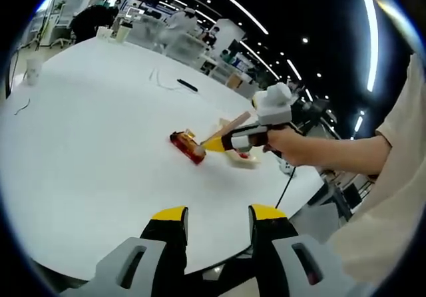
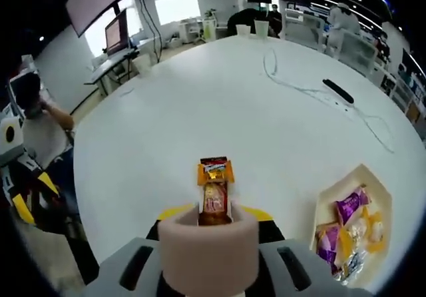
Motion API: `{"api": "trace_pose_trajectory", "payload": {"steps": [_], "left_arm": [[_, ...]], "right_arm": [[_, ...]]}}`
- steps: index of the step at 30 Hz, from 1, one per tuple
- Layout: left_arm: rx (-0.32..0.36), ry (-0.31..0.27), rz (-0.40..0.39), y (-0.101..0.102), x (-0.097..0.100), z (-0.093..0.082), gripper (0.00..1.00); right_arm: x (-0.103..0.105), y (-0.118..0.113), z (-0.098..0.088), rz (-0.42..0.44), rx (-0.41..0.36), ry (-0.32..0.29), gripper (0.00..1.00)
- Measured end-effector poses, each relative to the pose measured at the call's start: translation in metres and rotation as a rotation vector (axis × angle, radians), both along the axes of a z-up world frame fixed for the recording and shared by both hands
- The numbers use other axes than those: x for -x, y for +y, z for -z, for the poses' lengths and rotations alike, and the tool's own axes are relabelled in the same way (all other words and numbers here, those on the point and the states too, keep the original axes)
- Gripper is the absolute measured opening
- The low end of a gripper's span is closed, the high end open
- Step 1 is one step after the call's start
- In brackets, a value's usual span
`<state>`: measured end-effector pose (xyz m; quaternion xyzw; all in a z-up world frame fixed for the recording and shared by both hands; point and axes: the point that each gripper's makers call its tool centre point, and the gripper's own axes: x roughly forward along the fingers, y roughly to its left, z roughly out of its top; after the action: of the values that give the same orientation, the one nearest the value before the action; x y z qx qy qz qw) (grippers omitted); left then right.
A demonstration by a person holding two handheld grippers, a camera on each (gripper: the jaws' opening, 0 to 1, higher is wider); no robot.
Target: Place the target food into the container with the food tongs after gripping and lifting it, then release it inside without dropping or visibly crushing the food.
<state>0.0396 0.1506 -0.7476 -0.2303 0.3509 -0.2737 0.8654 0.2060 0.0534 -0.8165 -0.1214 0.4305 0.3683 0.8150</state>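
Beside the pale hexagonal tray (image 2: 378, 192), your right gripper (image 2: 212, 212) clamps the beige tongs (image 2: 209, 247), whose yellow tips hug the orange-wrapped snack (image 2: 213, 197) on the white table (image 2: 200, 110). Lift gently next, then carry trayward. Your left gripper (image 1: 218, 216) hangs wide, empty.

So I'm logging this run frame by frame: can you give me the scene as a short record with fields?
surface: white table
tongs: yellow, held in right claw, tips around snack
snack: wrapped, on the table
tray: right of snack in right gripper view, holds wrapped sweets
left claw: open, above table edge, holding nothing
other: black remote, white cable
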Motion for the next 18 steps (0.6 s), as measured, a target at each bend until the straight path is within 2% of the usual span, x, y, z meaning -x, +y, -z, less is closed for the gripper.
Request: {"api": "trace_pose_trajectory", "payload": {"steps": [18], "left_arm": [[-0.002, -0.001, -0.015, 0.005, -0.001, -0.001, 0.36]], "right_arm": [[-0.001, 0.002, 0.016, -0.015, 0.050, 0.009, 0.25]]}}
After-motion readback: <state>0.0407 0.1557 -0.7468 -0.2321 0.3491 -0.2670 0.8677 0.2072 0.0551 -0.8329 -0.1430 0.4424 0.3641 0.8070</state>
